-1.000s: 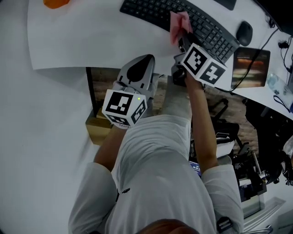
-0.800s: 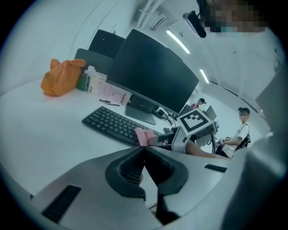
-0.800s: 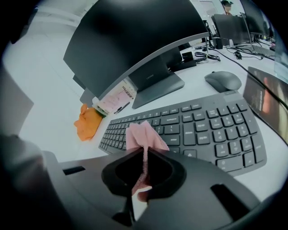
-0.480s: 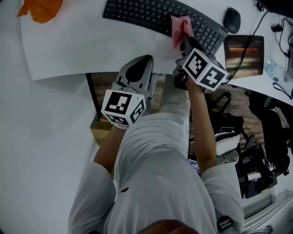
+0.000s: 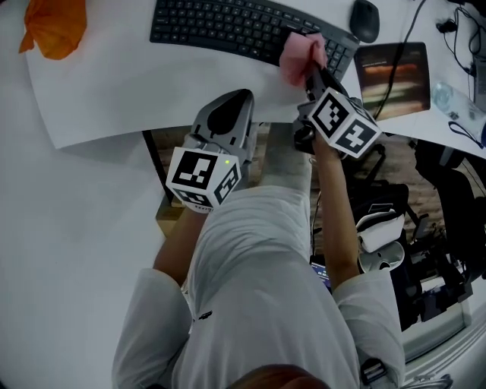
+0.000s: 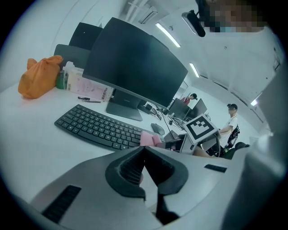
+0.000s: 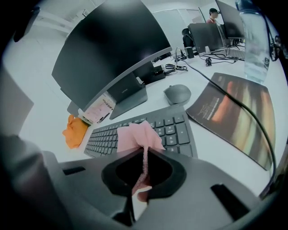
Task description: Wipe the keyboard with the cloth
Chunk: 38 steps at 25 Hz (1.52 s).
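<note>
pink cloth (image 5: 302,55) is sticking out of your right gripper (image 5: 310,70), jaws clamping it to reach the right end of the keyboard (image 5: 220,30) at upper centre, while your left gripper (image 5: 229,114) is hovering aside, jaws together on nothing.

Pink cloth (image 5: 301,53), black keyboard (image 5: 220,29), dark mouse (image 5: 365,11), orange bag (image 5: 55,25), white desk (image 5: 121,83), person's light grey shirt (image 5: 258,289)

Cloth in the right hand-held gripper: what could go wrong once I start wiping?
The cloth is pinched by a thin fold in the right hand-held gripper, so dragging across the keyboard might pull it loose. Only a small tuft sticks out, so the jaws could scrape keys. The mouse sits beyond the keyboard's end; a long stroke could knock it.
</note>
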Available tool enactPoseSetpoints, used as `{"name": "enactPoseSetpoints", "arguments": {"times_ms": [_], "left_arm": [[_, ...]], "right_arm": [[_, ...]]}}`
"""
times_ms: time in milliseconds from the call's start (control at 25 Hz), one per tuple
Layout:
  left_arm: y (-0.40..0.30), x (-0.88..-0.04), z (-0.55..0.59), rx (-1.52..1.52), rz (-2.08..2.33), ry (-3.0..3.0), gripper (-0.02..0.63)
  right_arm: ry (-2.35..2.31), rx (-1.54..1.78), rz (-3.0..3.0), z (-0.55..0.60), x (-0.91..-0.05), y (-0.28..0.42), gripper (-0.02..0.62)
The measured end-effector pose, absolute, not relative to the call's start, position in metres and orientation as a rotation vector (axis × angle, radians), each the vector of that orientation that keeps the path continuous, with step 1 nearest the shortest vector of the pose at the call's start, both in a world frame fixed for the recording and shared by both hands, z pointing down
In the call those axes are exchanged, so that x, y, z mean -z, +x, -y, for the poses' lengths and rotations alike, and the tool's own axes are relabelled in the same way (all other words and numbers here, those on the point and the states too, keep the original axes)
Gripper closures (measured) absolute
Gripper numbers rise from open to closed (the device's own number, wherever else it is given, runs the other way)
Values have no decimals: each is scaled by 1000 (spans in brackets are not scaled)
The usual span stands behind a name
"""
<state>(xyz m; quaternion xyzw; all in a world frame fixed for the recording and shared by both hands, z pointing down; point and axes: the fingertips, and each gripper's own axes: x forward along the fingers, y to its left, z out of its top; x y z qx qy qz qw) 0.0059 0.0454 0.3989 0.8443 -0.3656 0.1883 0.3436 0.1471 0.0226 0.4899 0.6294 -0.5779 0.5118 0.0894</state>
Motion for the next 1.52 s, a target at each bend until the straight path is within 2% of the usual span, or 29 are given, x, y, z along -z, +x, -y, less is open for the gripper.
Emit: {"name": "enactPoseSetpoints", "arguments": {"times_ms": [800,1520], "left_arm": [[39,-402,-43,-532,876,2221,588],[37,-405,-42,-538,887,2210,588]], "right_arm": [[2003,-1554,1542,-81,-496,215,577],[1890,-1667,1540,-96,-512,178,577]]}}
